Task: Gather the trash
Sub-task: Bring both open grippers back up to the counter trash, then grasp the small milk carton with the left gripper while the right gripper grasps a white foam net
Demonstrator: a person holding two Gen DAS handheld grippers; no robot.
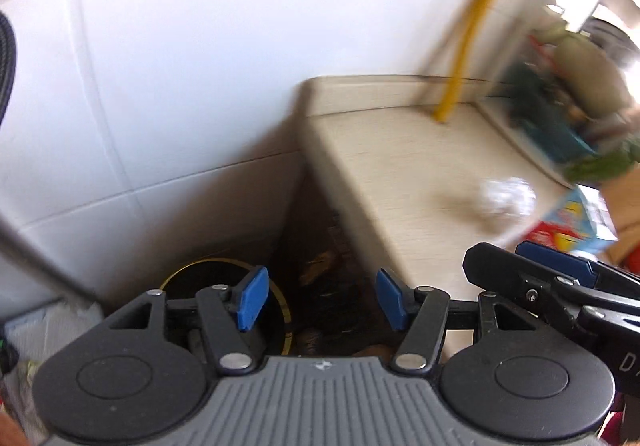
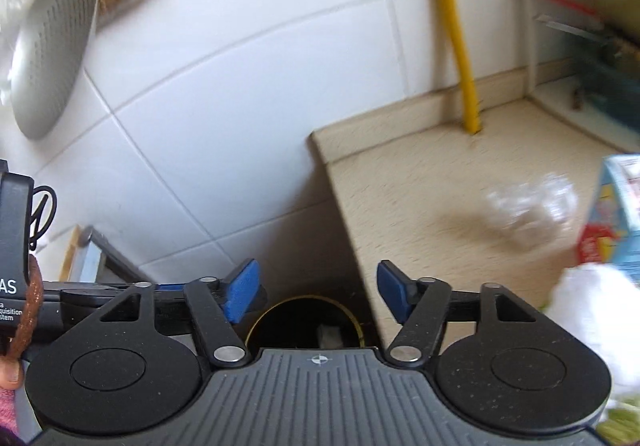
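My left gripper (image 1: 320, 300) is open with nothing between its blue pads, above a dark round bin (image 1: 224, 298) with a gold rim that stands on the floor beside a beige counter (image 1: 384, 158). My right gripper (image 2: 318, 292) is open and empty too, over the same bin (image 2: 304, 320), where a pale piece lies inside. A crumpled white wad (image 1: 506, 196) lies on the counter; in the right wrist view it reads as crumpled clear plastic (image 2: 532, 208). The right gripper (image 1: 532, 274) shows at the lower right of the left wrist view.
White tiled wall (image 1: 180, 66) behind. A yellow pipe (image 2: 460, 46) rises from the counter's back edge. A colourful carton (image 2: 618, 218) and a soft white lump (image 2: 592, 322) lie at right. A grey perforated paddle (image 2: 52, 58) hangs on the wall. Clutter fills the far right (image 1: 560, 106).
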